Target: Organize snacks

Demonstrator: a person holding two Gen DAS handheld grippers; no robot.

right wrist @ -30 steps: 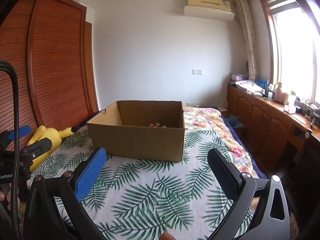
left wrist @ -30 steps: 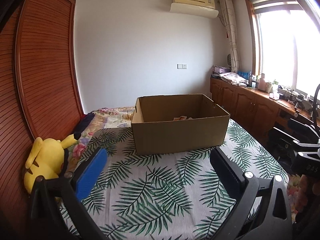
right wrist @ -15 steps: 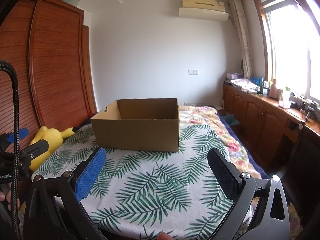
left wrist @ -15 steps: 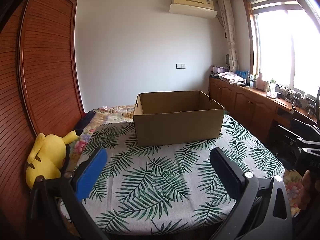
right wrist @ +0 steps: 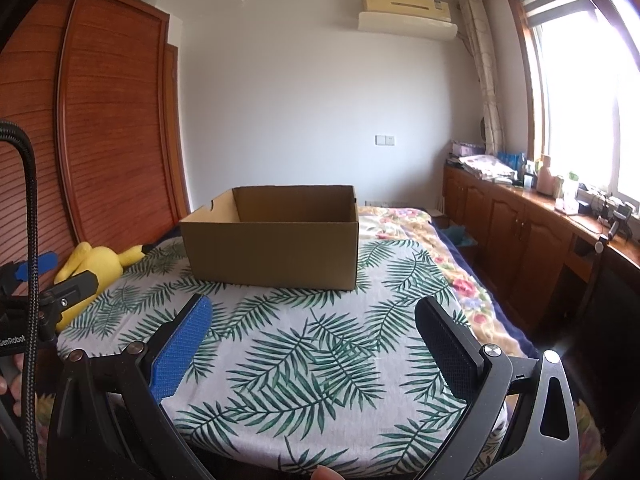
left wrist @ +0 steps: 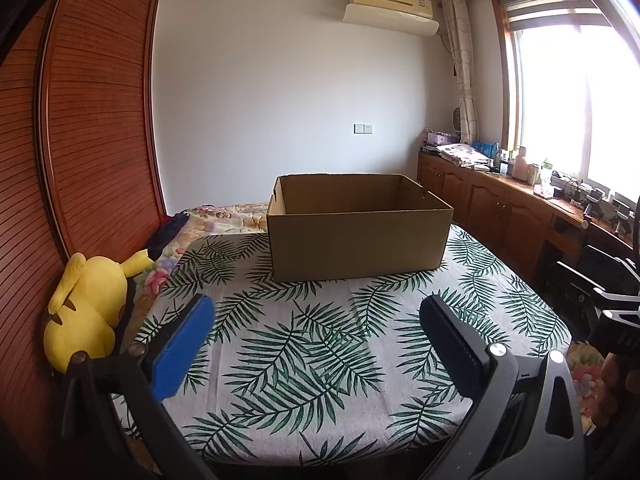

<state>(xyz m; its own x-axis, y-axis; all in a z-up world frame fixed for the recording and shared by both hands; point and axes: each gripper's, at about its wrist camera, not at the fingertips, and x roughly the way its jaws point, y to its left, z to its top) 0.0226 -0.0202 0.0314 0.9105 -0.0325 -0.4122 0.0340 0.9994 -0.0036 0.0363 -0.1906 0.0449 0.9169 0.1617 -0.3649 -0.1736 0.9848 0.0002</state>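
An open brown cardboard box stands on the far part of a round table with a palm-leaf cloth; it also shows in the right wrist view. Its contents are hidden behind the near wall. My left gripper is open and empty, held above the table's near half. My right gripper is open and empty too, at about the same distance from the box. No snacks are visible on the cloth.
A yellow plush toy lies left of the table against a wooden wardrobe. A bed with a floral cover is behind the table. Wooden cabinets with clutter run along the right wall under the window.
Both grippers have drawn back and lower from the box. The box looks smaller and its inside no longer shows. The near edge of the table has come into view.
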